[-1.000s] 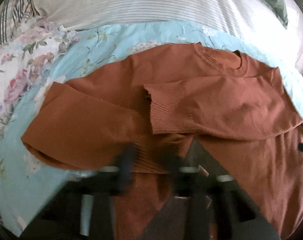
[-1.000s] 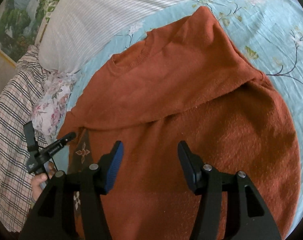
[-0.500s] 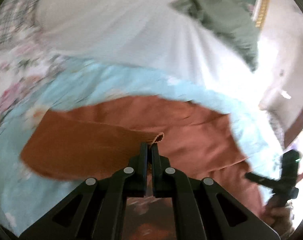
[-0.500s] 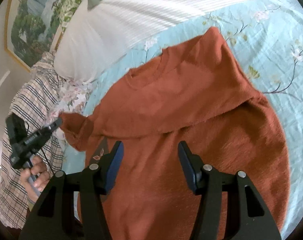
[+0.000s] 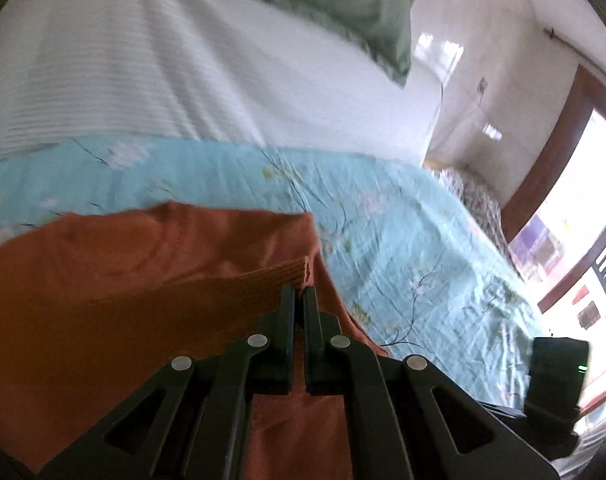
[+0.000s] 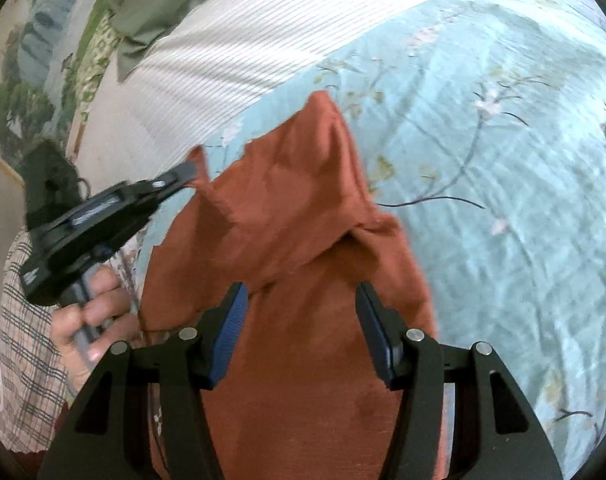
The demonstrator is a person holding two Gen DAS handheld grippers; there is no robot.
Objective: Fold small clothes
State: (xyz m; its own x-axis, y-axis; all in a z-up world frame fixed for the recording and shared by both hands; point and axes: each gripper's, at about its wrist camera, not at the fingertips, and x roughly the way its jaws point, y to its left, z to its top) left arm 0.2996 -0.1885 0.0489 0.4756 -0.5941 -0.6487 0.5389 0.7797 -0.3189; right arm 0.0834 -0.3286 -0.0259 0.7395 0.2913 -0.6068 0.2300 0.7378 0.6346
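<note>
A rust-orange knitted sweater (image 5: 123, 280) lies on the light blue flowered bedspread (image 5: 403, 240). My left gripper (image 5: 299, 294) is shut on the ribbed edge (image 5: 279, 274) of the sweater and holds it lifted over the body of the garment. In the right wrist view the left gripper (image 6: 185, 172) comes in from the left with a fold of the sweater (image 6: 295, 216) drawn across and raised. My right gripper (image 6: 301, 300) stands open just above the sweater's lower part, with nothing pinched between its blue pads (image 6: 233, 328).
A white striped pillow (image 5: 143, 80) and a green pillow (image 5: 323, 4) lie beyond the sweater. A person's hand (image 6: 87, 316) holds the left tool over a checked cloth (image 6: 27, 380). The right tool's body (image 5: 555, 376) shows at the bed's right side, near a window (image 5: 583, 240).
The left gripper shut on the sweater's ribbed edge, then swung it up and across to the right over the garment. The right gripper stayed open and drifted a little.
</note>
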